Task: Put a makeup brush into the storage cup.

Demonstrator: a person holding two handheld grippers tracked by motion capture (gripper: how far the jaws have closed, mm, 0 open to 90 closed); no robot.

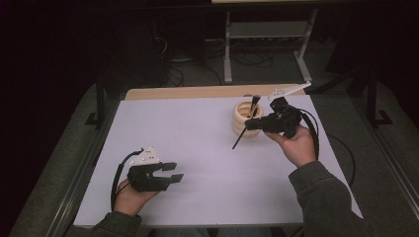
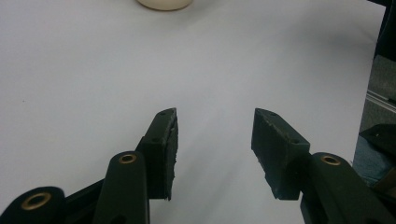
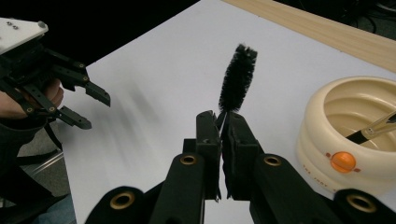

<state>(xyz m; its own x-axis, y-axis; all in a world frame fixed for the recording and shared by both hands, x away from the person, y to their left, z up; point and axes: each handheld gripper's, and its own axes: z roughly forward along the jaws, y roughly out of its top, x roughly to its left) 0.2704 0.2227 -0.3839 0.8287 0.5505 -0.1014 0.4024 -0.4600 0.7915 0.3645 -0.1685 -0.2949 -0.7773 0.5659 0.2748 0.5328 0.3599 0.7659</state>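
Presently, near to far:
Left gripper (image 1: pixel 173 172): jaws apart, nothing between them, well short of the cream pot (image 1: pixel 245 117).
Right gripper (image 3: pixel 223 135): clamped on a black bristle brush (image 3: pixel 237 78), just beside the pot.
Pot: holds one brush (image 3: pixel 373 129).
Progress: held brush not yet in; drop remains.

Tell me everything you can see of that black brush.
The black brush is a slim bottle-type brush: a fuzzy bristle head on a thin dark stem. The right tool is shut on it just below the bristles. It hangs slanted above the white table, beside the cream holder.
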